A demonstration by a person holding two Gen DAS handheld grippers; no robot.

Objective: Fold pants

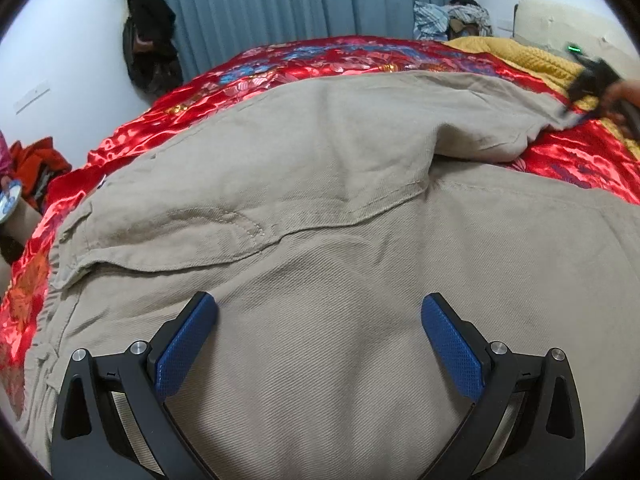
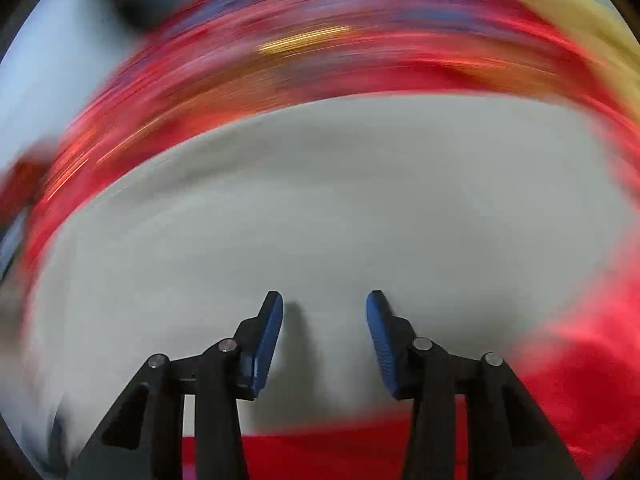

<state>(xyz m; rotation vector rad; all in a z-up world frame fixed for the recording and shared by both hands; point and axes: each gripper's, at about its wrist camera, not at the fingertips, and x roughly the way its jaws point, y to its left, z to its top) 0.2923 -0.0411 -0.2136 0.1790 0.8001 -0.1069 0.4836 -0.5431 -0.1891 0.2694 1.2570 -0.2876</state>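
Across the red bedspread (image 1: 168, 120) the beige pants (image 1: 320, 200) are lying, both the left gripper (image 1: 319, 304) and right gripper (image 2: 325, 300) hovering unclenched over cloth, the blurred hem perhaps free.

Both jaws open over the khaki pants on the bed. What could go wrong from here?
1. The pants lie on a glossy red bedspread; a tug might slide the whole garment rather than fold it.
2. One leg is already laid over the other with ridges near the seam; folding again may lock in creases.
3. The right wrist view is smeared with motion, so the right gripper may close on the wrong spot. The left gripper holds nothing to anchor the cloth.
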